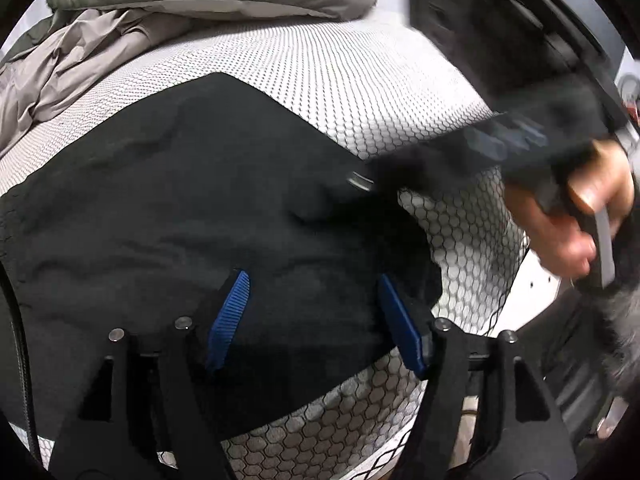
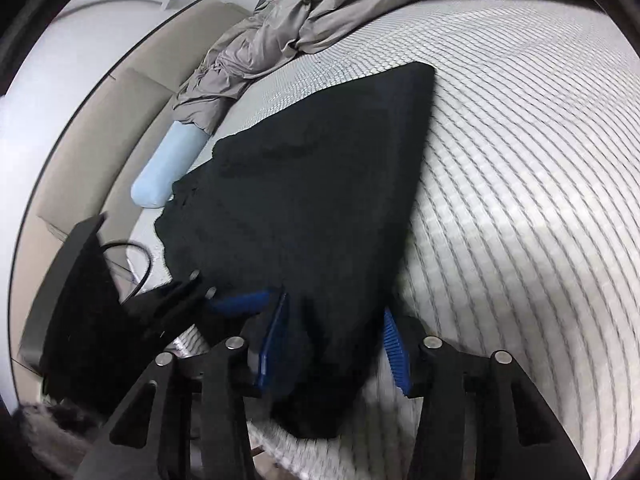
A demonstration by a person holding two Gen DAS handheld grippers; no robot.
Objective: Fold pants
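Note:
The black pants (image 1: 192,208) lie flat on a white mattress with a hexagon mesh cover (image 1: 320,80). My left gripper (image 1: 316,312) is open, its blue pads spread over the near edge of the pants. My right gripper shows blurred in the left wrist view (image 1: 460,160), held by a hand above the pants' right edge. In the right wrist view the pants (image 2: 320,184) stretch away from my right gripper (image 2: 334,344), which is open with its blue pads either side of the near corner. The left gripper (image 2: 224,300) shows at lower left, at the pants' edge.
A crumpled grey duvet (image 1: 120,32) lies at the far side of the mattress; it also shows in the right wrist view (image 2: 280,28). A light blue bolster (image 2: 168,168) lies at the mattress edge beside a beige headboard (image 2: 80,152). Dark furniture (image 1: 500,20) stands at right.

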